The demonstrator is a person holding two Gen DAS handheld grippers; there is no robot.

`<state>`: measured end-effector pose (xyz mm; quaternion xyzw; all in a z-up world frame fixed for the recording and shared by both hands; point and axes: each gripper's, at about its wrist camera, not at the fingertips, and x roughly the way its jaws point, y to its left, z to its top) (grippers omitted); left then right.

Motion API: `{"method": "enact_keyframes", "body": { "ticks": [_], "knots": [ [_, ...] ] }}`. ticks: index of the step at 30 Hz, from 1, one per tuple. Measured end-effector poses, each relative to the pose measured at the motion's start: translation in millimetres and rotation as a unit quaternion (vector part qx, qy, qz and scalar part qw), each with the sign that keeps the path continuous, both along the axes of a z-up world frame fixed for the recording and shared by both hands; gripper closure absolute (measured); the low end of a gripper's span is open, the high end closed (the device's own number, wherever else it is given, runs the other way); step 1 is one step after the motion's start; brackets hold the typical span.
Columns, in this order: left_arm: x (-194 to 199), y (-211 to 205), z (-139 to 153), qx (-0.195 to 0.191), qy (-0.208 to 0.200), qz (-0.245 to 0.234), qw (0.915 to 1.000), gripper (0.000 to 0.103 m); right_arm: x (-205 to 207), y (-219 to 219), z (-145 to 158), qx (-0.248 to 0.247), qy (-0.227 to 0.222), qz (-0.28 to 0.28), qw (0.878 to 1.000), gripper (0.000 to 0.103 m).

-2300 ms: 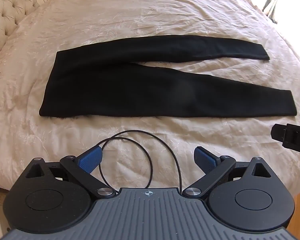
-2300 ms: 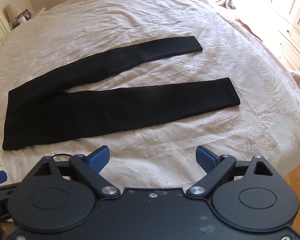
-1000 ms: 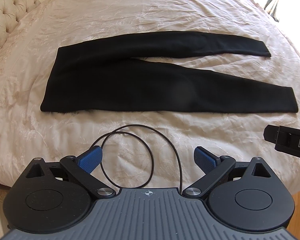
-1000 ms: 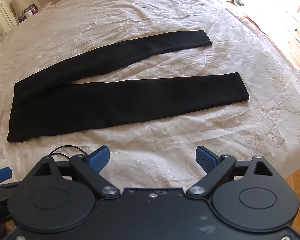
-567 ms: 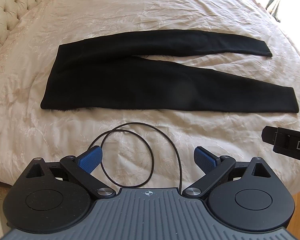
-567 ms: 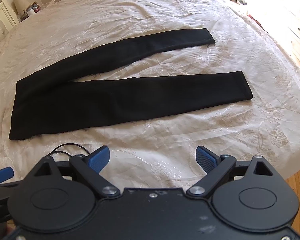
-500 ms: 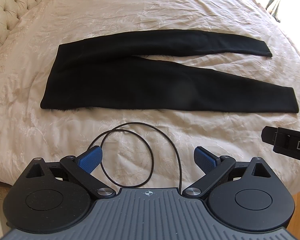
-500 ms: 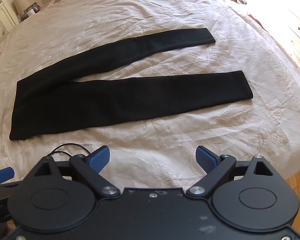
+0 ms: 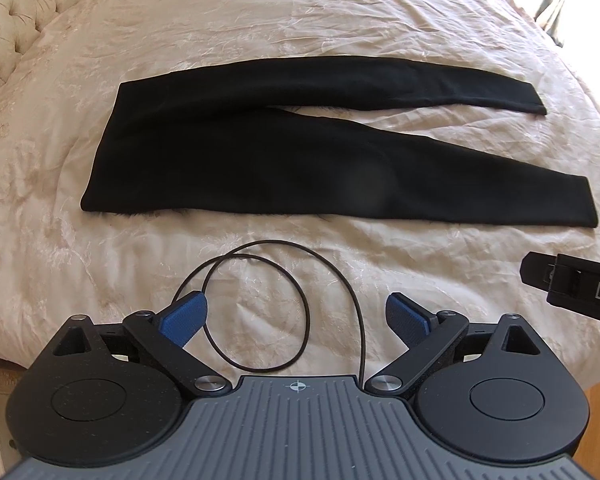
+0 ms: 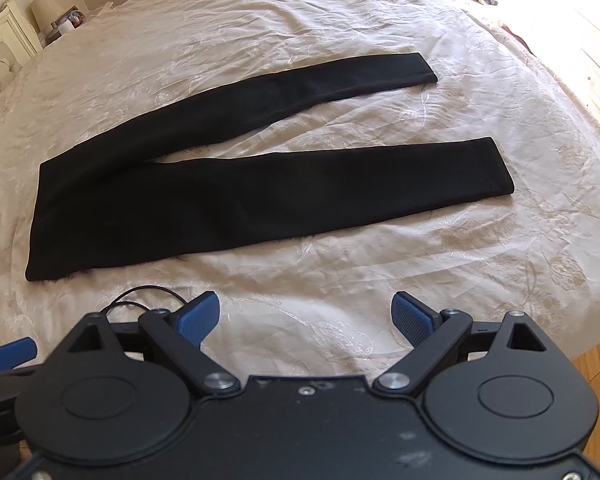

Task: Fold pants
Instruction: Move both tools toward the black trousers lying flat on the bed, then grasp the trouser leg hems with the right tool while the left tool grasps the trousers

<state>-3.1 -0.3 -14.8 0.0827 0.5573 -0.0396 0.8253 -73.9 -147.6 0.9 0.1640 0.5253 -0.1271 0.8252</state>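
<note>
Ahead of both tongs, on the cream bedspread [image 9: 300, 8], the black pants [image 9: 260, 160] lie flat and unfolded, their long axis running crosswise to the line of approach: waistband toward the left, by the tufted headboard [image 9: 16, 20], and the two legs spreading apart toward the right. The left gripper [image 9: 296, 316] stands wide, holding nothing, with a loop of black cable [image 9: 260, 304] lying between its blue pads; it sits nearer the waistband end [image 10: 40, 220]. The right gripper [image 10: 306, 320] is likewise wide and empty, and sits nearer the near leg's cuff [image 10: 500, 168]. Both hang short of the fabric, over bare bedding by the bed's near edge. A first fold probably means bringing one leg over the other, so each tong would reach forward to its own end; how much the pants' near hem lifts off the bedding is hard to judge against such dark cloth.
</note>
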Motion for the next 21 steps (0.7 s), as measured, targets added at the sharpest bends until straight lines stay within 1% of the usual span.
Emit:
{"method": "enact_keyframes", "body": {
  "ticks": [4, 10, 13, 17, 21],
  "knots": [
    [-1, 3, -1, -0.004, 0.006, 0.005, 1.0, 0.009, 1, 1, 0, 0.003, -0.001, 0.004, 1.0, 0.006],
    [-2, 9, -2, 0.002, 0.006, 0.012, 0.9999, 0.01, 2, 3, -3, 0.009, 0.0, 0.014, 1.0, 0.007],
    [-2, 16, -3, 0.003, 0.01, 0.017, 0.9998, 0.018, 4, 4, -8, 0.023, 0.002, 0.015, 1.0, 0.007],
    [2, 31, -13, -0.004, 0.031, 0.041, 0.9987, 0.027, 7, 8, -20, 0.027, 0.016, 0.019, 0.999, 0.008],
    [8, 39, -25, 0.0, 0.041, 0.044, 0.9982, 0.031, 11, 9, -37, 0.042, 0.036, 0.023, 0.998, 0.008]
  ]
}}
